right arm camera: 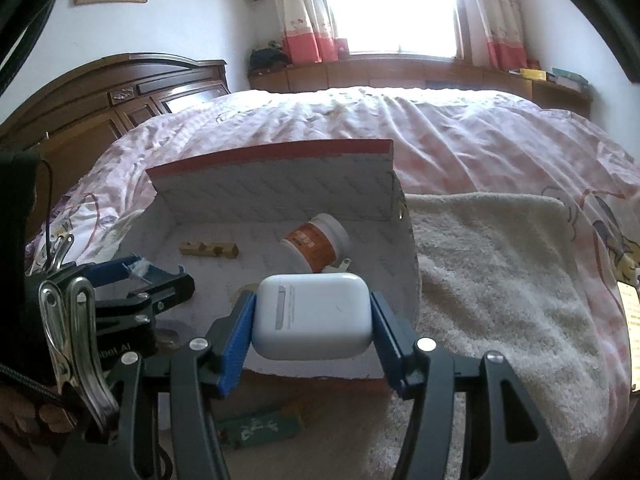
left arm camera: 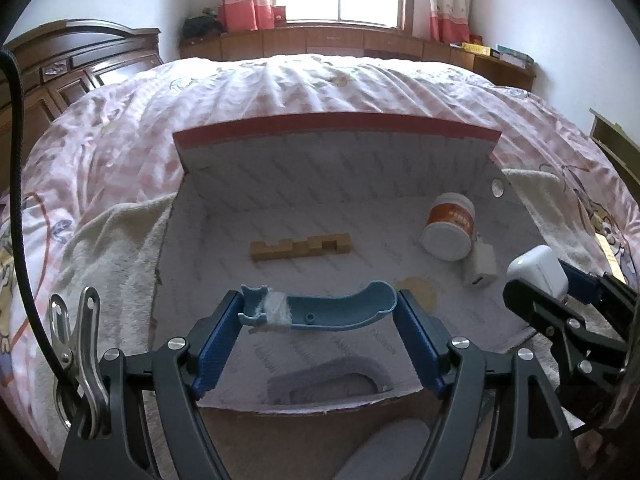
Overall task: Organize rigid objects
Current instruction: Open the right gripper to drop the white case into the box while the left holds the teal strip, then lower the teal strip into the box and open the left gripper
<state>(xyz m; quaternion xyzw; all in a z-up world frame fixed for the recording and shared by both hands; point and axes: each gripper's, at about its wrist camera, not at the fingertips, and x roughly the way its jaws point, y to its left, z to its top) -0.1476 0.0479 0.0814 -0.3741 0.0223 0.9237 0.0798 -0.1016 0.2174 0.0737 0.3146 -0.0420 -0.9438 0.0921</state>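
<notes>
The box [left arm camera: 280,184] lies open on the bed [left arm camera: 320,80]. Inside it are a wooden block [left arm camera: 300,247], a jar [left arm camera: 450,226] on its side and a small charger [left arm camera: 482,266]. Above the box's front edge, the left hand-held gripper [left arm camera: 320,312] pinches a blue curved piece [left arm camera: 332,308], and the right hand-held gripper [right arm camera: 312,316] pinches a white earbud case [right arm camera: 312,314].

The left gripper [left arm camera: 319,312] holds a curved blue plastic piece [left arm camera: 320,309] crosswise between its 2 blue pads, above an open white cardboard box [left arm camera: 224,216] on a bed. Inside the box lie a notched wooden block [left arm camera: 300,246], a tipped orange-labelled jar [left arm camera: 449,228] and a small white charger [left arm camera: 483,268]. At right, the right gripper [left arm camera: 538,280] clamps a white earbud case [left arm camera: 538,274].
</notes>
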